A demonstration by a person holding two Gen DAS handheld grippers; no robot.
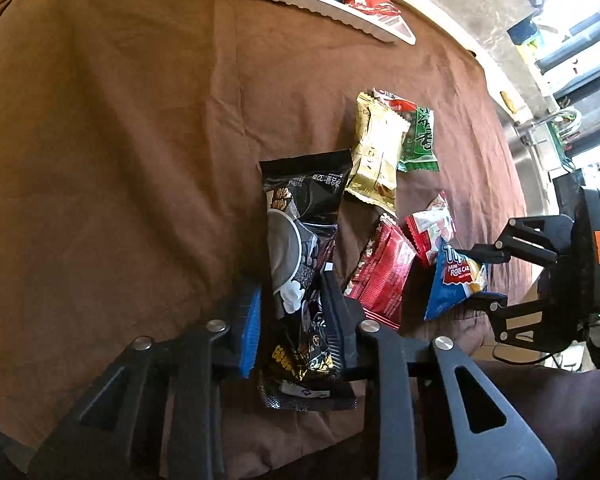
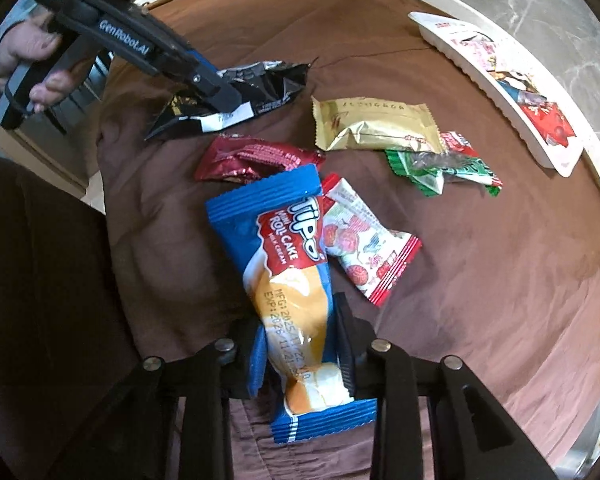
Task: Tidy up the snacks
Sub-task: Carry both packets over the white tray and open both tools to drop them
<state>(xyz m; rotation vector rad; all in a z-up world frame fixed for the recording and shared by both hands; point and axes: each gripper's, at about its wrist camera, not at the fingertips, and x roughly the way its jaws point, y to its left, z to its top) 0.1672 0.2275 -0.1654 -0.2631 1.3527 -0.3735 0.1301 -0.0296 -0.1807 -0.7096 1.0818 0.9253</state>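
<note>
A black snack packet (image 1: pixel 300 264) is pinched between the pads of the left gripper (image 1: pixel 292 320), low over the brown cloth (image 1: pixel 120 160) that covers the bench. A blue roll-cake packet (image 2: pixel 284 280) is clamped in the right gripper (image 2: pixel 300 344), its far end lying beside a white-and-red packet (image 2: pixel 364 240). Near these, a dark red packet (image 2: pixel 256 158), a gold packet (image 2: pixel 376 126) and a green packet (image 2: pixel 432 170) are spread on the cloth. Well apart, at the cloth's far edge, a white tray (image 1: pixel 300 0) is seen with several packets in it.
</note>
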